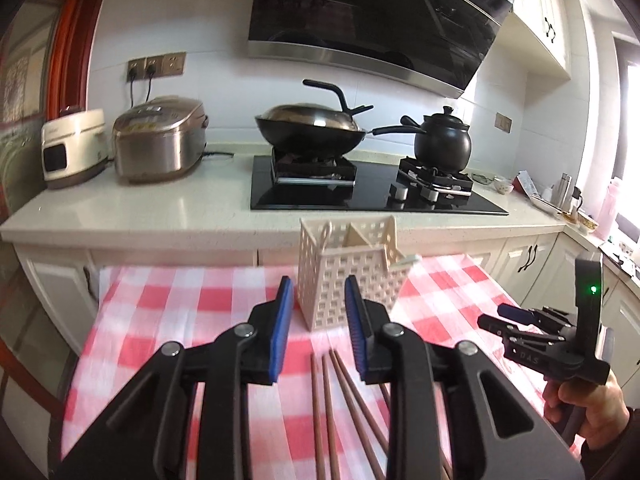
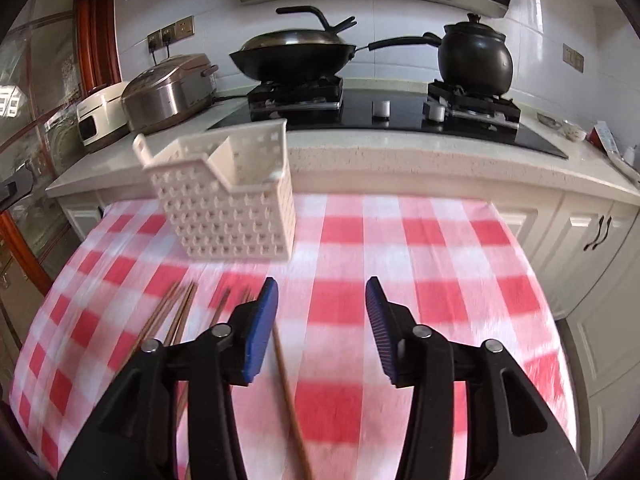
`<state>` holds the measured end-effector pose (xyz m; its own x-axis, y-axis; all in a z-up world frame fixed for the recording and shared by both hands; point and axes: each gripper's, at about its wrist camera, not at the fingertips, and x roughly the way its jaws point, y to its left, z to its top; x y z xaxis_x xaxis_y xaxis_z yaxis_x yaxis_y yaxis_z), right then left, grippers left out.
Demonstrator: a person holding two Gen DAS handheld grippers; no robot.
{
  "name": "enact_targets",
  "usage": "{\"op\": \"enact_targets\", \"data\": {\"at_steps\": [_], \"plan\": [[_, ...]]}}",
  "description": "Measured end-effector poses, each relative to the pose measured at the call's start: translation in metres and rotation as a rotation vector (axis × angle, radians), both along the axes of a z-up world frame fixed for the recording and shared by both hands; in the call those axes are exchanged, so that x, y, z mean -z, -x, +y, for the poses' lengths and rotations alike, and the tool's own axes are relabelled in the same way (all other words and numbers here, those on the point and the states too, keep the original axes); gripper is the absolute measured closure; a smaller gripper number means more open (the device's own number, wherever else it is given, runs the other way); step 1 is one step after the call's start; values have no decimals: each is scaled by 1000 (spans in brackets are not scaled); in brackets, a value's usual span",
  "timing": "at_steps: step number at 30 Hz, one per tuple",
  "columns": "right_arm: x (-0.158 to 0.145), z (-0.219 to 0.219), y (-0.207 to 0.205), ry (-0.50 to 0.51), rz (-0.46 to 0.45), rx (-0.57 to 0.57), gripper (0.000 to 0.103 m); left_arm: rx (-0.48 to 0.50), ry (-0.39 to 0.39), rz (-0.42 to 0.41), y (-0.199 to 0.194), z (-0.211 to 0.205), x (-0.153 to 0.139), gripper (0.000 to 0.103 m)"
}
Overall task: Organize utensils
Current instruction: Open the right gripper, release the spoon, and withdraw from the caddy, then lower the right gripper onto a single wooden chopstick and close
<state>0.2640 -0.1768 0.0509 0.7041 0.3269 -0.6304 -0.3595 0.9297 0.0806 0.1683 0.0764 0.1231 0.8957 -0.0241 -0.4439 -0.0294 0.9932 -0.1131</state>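
A white perforated utensil basket [image 1: 352, 272] stands upright on the red-and-white checked cloth [image 1: 192, 312]; it also shows in the right wrist view [image 2: 228, 208]. Several brown chopsticks [image 1: 340, 400] lie on the cloth in front of it, partly hidden under the gripper bodies; they also show in the right wrist view [image 2: 176, 316]. My left gripper [image 1: 318, 320] is open and empty above the chopsticks, just short of the basket. My right gripper [image 2: 322, 320] is open and empty over the cloth, right of the basket, with one chopstick [image 2: 288, 392] below its left finger. The right gripper also shows in the left wrist view [image 1: 516, 316].
Behind the table runs a kitchen counter [image 1: 200, 216] with two rice cookers [image 1: 160, 140], a hob with a lidded wok [image 1: 312, 124] and a black pot [image 1: 442, 140]. White cupboards [image 2: 592, 240] stand at the right.
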Motion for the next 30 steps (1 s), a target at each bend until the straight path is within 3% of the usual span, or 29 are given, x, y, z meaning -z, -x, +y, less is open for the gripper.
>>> {"op": "enact_targets", "data": {"at_steps": [2, 4, 9, 13, 19, 30], "plan": [[7, -4, 15, 2, 3, 0, 50, -15, 16, 11, 14, -2, 11, 63], [15, -8, 27, 20, 9, 7, 48, -21, 28, 30, 24, -4, 23, 58], [37, -13, 49, 56, 49, 1, 47, -25, 40, 130, 36, -7, 62, 58], [51, -11, 51, 84, 83, -24, 47, -20, 46, 236, 30, -5, 94, 59], [72, -8, 38, 112, 147, -25, 47, -15, 24, 354, 4, -3, 127, 76], [82, 16, 12, 152, 191, -69, 48, 21, -1, 426, -36, -10, 148, 78]]}}
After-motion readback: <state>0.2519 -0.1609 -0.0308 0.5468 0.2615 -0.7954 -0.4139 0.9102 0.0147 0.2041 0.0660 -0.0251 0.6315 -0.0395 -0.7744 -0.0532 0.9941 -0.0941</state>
